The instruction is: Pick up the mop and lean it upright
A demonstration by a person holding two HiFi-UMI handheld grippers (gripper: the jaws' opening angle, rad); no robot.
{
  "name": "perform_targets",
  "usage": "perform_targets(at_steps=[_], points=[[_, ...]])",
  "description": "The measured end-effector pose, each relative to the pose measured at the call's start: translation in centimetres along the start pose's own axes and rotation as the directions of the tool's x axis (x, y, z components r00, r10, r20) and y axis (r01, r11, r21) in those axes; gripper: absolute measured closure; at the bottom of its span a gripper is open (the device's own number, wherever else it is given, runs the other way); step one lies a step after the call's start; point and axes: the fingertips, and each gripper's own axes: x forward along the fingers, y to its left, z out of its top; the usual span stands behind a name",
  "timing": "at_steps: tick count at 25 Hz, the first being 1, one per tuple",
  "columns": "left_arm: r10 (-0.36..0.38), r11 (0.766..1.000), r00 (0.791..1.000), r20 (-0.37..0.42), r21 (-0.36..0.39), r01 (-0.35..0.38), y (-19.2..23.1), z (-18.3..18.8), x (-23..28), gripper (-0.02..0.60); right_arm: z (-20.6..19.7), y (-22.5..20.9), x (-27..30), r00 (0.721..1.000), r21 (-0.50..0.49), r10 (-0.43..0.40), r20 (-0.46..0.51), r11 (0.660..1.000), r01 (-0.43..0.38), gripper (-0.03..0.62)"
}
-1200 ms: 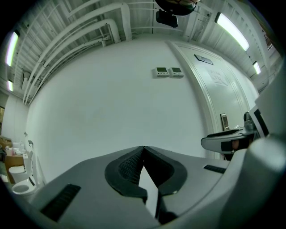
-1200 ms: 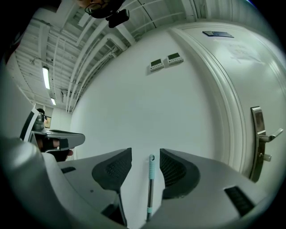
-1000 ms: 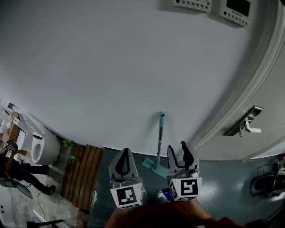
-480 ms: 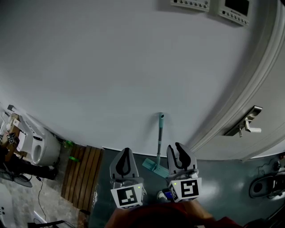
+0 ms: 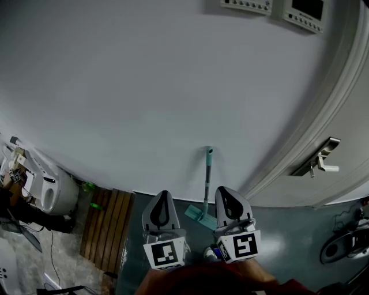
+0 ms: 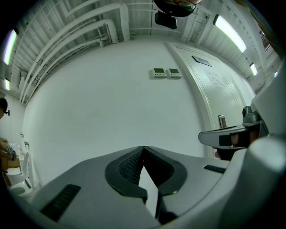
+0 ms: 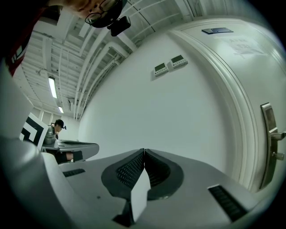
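Note:
A teal mop point(image 5: 206, 180) stands upright against the white wall, its flat head point(image 5: 198, 215) on the grey floor. It shows between my two grippers in the head view, and neither touches it. My left gripper point(image 5: 163, 195) is shut with nothing in it, its tips meeting point(image 6: 143, 146) before the bare wall. The right gripper point(image 5: 225, 191) has just been closing its jaws and is now shut on nothing, its pads point(image 7: 134, 167) pressed together. Both point level at the wall. Neither gripper view shows the mop.
A white door with a metal handle point(image 5: 320, 158) fills the right side. Two wall panels point(image 5: 271, 7) hang high up. A slatted wooden board point(image 5: 107, 227), green bottles point(image 5: 87, 185) and a white fixture point(image 5: 51, 193) lie at the left. A person point(image 7: 57, 126) stands far off.
The right gripper's jaws went from wide open to fully shut, with nothing between them. The left gripper and the mop stayed where they were.

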Motion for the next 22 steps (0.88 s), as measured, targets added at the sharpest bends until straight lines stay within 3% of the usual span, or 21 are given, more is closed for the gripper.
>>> perform_targets(at_steps=[22], points=[[-0.009,1.000,1.000,-0.006,-0.003,0.009,0.03,-0.33,-0.22,0.568,-0.84,-0.84,0.22,0.998,-0.017,-0.051,-0.037,0.999,0.051,0.577]])
